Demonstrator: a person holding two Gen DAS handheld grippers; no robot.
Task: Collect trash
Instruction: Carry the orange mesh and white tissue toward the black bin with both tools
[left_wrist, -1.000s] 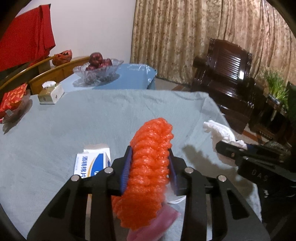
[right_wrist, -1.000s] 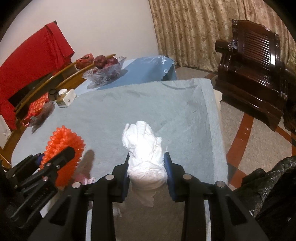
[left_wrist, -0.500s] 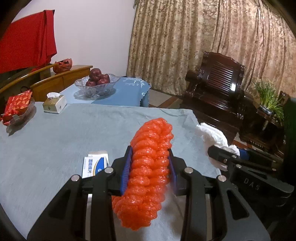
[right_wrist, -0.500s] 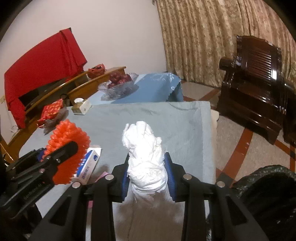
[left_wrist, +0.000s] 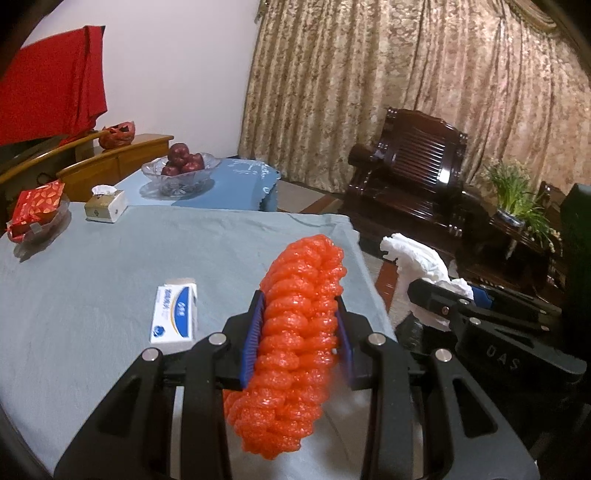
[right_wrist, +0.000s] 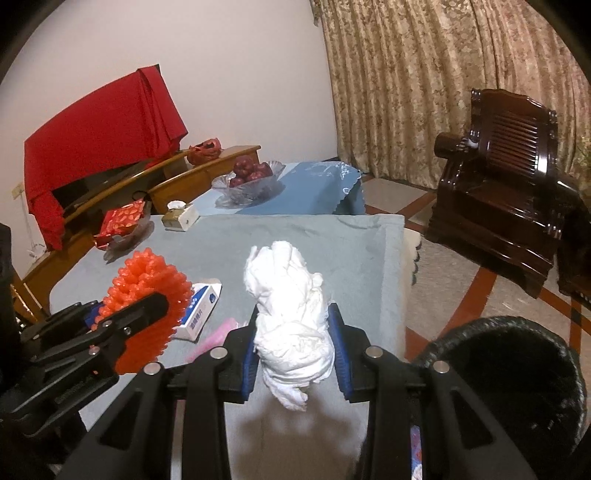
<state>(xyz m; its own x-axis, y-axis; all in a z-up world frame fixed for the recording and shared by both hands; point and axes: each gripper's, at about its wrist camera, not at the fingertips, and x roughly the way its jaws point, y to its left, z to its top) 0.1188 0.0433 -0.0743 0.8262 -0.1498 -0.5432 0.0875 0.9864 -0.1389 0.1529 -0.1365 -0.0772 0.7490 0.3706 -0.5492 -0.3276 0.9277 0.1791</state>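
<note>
Hovering level above the table (left_wrist: 92, 280), left gripper (left_wrist: 299, 332) jaws clamp orange foam net (left_wrist: 295, 332) (right gripper (right_wrist: 293, 339): white tissue wad (right_wrist: 288, 314)).

Blue-grey clothed table (left_wrist: 92, 280), white-blue box (left_wrist: 174, 314), tissue box (left_wrist: 105, 206), pink wrapper (right_wrist: 216, 338)

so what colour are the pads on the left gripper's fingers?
Blue, on black fingers, clamped on the orange foam net. Clearest in the left wrist view.

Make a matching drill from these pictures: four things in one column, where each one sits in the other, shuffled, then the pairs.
Things
1. orange foam net
2. white tissue wad
3. blue-and-white box
4. red apples

Places
A. in the glass bowl
B. in the right gripper
C. lying on the grey tablecloth
D. in the left gripper

Pairs: 1-D, 2-B, 3-C, 4-A
</note>
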